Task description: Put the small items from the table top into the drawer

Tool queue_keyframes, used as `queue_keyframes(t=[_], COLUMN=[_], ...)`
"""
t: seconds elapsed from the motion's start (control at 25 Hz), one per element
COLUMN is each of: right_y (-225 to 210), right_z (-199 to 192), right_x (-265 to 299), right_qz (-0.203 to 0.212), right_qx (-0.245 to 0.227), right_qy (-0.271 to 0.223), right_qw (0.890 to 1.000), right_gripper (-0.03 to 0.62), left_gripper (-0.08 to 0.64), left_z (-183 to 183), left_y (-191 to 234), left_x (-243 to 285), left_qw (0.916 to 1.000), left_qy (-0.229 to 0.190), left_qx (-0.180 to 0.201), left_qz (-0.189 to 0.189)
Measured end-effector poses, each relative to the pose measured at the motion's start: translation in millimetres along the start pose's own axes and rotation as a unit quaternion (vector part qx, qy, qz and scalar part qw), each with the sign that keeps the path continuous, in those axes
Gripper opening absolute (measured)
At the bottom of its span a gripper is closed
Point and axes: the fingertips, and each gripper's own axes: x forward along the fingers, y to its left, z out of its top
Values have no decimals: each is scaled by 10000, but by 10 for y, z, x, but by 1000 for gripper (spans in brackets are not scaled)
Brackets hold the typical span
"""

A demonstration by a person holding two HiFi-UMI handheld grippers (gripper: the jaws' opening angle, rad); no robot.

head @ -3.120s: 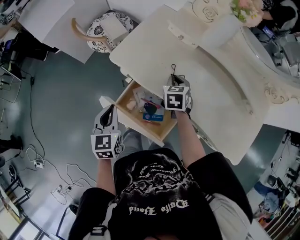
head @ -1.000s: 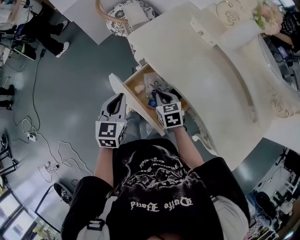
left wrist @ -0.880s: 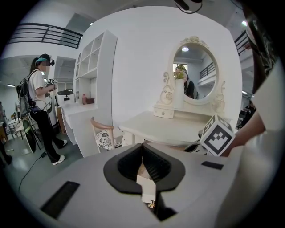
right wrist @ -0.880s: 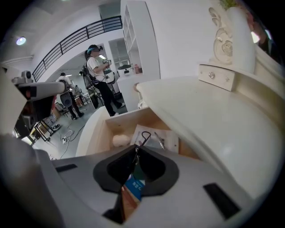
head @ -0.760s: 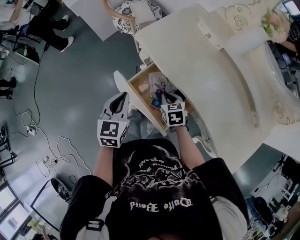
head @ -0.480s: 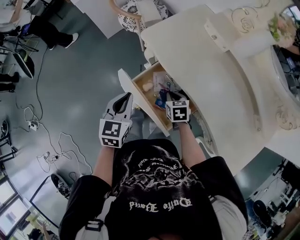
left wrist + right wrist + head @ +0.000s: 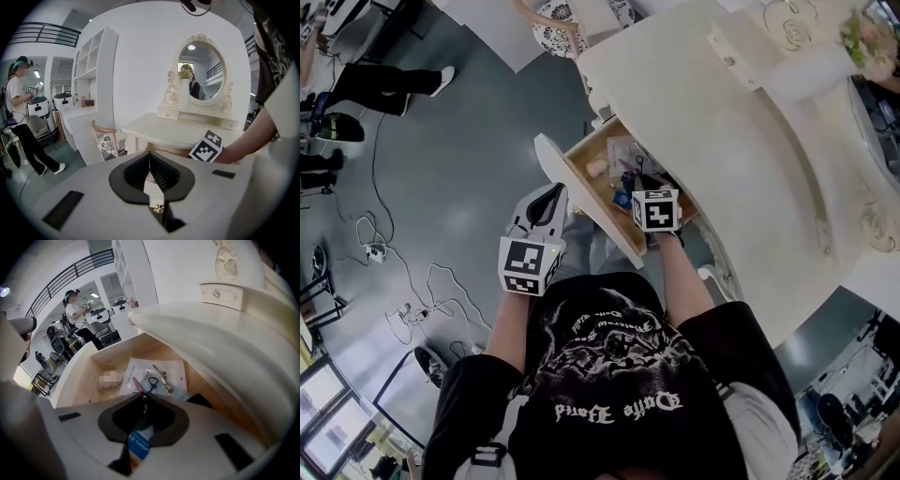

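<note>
The drawer (image 7: pixel 598 150) stood pulled out from under the cream table top (image 7: pixel 722 122), its white front toward the person. The right gripper (image 7: pixel 641 182) hung over its inside at the person's 12 o'clock. Its jaws were pressed together, and the tips seemed to pinch a thin dark-looped piece (image 7: pixel 152 381) with a reddish strip. This was low over a white sheet (image 7: pixel 177 369) on the drawer floor. A metal clip (image 7: pixel 162 376) lay on that sheet at 1 o'clock from the tips. A blue box (image 7: pixel 139 444) showed in the gap beneath the jaws, and a pale lump (image 7: pixel 596 168) sat at the drawer's far corner, at 10 o'clock. The table's curved edge overhung the drawer from 12 round to 3 o'clock, leaving only a narrow way in.

The left gripper (image 7: pixel 554 190) waited outside the drawer at 11 o'clock, just beside the white front, its jaws closed on nothing.

A patterned chair (image 7: pixel 572 14) stood past the table's corner at 12 o'clock. An oval mirror (image 7: pixel 201 70) rose at the table's back, with flowers (image 7: pixel 872 37) near it. Loose cables (image 7: pixel 403 291) trailed across the grey floor at 9 o'clock. Another person (image 7: pixel 18 117) stood well apart.
</note>
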Motion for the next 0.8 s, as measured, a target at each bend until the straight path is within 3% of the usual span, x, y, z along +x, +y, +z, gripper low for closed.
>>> queue_keyframes(t=[0.36,0.8], right_y=[-39,-21], right_z=[-77,37], right_x=[58,-8], right_qz=[-53,54], right_qx=[241,303], right_qy=[108,-17], right_qw=[9996,9995], right_gripper=[46,118], left_gripper=[15,15], left_z=[2,6], left_y=[-32,-114], left_x=[69,162], left_qw=[9998,9987], left_qy=[119,202], left_qx=[145,306], left_qz=[-69,-341])
